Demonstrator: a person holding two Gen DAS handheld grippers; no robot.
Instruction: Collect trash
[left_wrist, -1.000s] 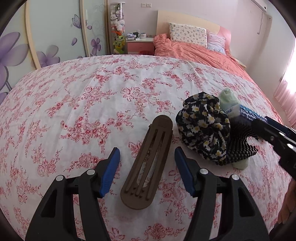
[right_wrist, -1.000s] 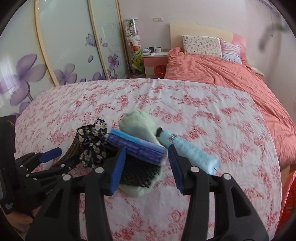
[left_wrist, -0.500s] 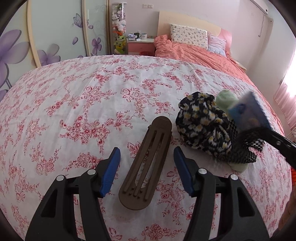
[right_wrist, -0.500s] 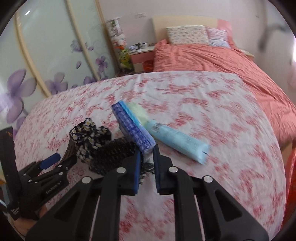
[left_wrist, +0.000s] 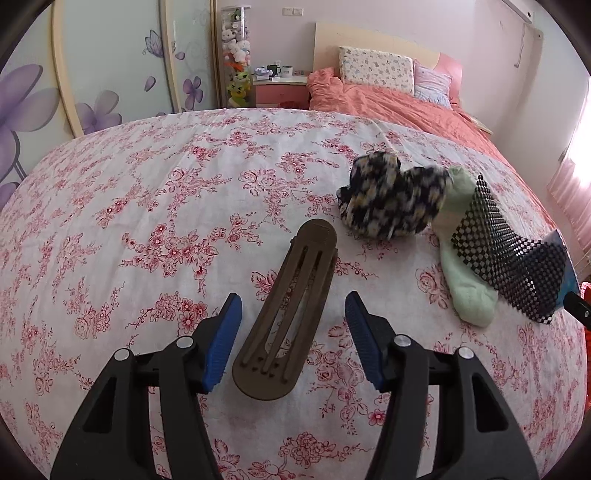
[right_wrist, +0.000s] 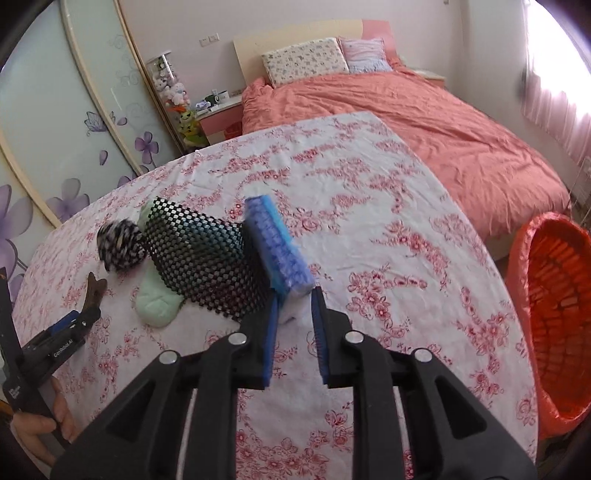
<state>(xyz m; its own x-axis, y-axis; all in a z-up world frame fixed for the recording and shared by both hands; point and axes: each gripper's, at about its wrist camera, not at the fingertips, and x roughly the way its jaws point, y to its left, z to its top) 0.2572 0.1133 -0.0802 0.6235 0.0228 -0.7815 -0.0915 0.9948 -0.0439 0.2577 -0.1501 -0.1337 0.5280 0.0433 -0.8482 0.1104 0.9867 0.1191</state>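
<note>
Bright window (right_wrist: 561, 92) glare, fisheye-warped edges, floral cloth (left_wrist: 391, 199) seemingly motion-blurred

I see a blue packet (right_wrist: 277, 251) tilted up above the table, black mesh (right_wrist: 201, 258) hanging beside it, trailing onto a green sock (right_wrist: 157, 301).

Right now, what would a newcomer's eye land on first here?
The right gripper pinches a blue-and-white sponge pack, with a black mesh mat hanging beside it above the floral tablecloth. An orange-lined bin sits at the right, and a brown slotted shoe insert lies between the left gripper's open fingers.
</note>
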